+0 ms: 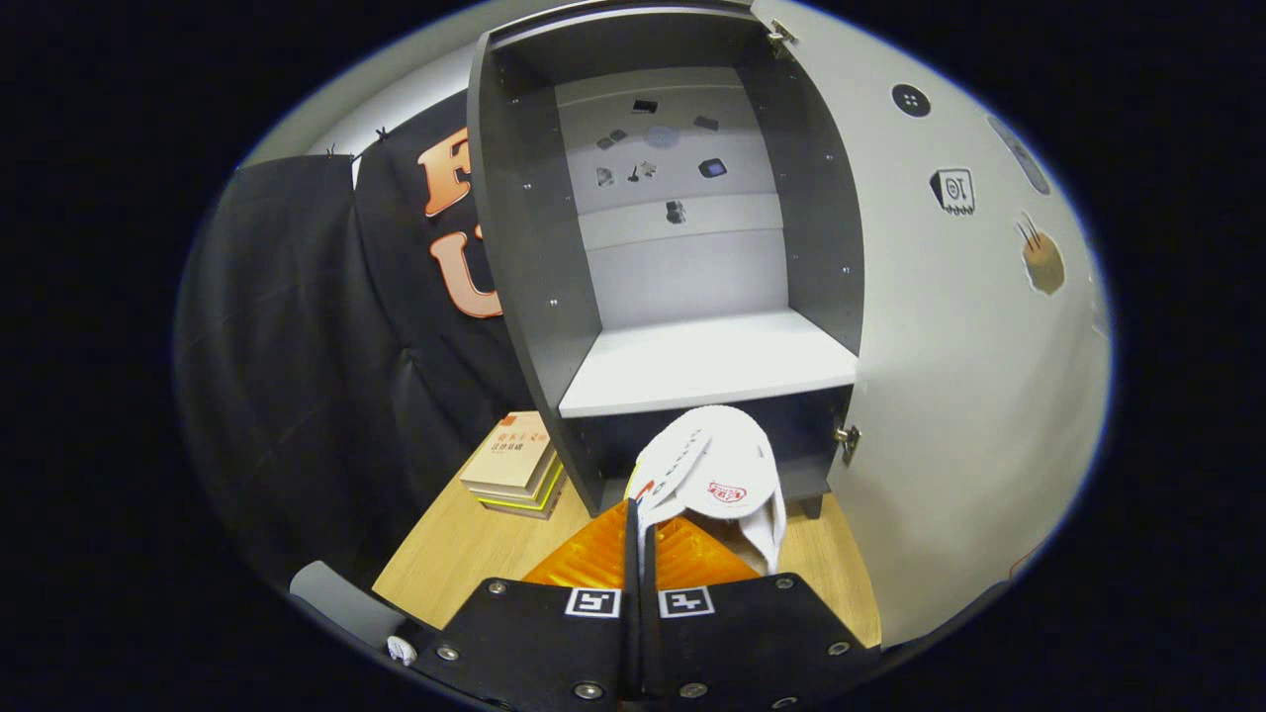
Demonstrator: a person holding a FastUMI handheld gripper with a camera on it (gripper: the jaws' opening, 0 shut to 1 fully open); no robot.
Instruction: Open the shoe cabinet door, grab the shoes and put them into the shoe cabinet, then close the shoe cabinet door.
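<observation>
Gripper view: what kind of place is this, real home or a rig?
Likely a staged booth, not a home: black cloth wall behind, a small grey shoe cabinet with its door open on a wooden tabletop, books beside it. The fingers pinch white slippers.

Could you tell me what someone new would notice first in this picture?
The open cabinet stands straight ahead, its pale shelf bare and its white door swung wide to the right. The gripper is shut on white slippers, held just before the cabinet's lower compartment. Books lie left of the cabinet.
</observation>
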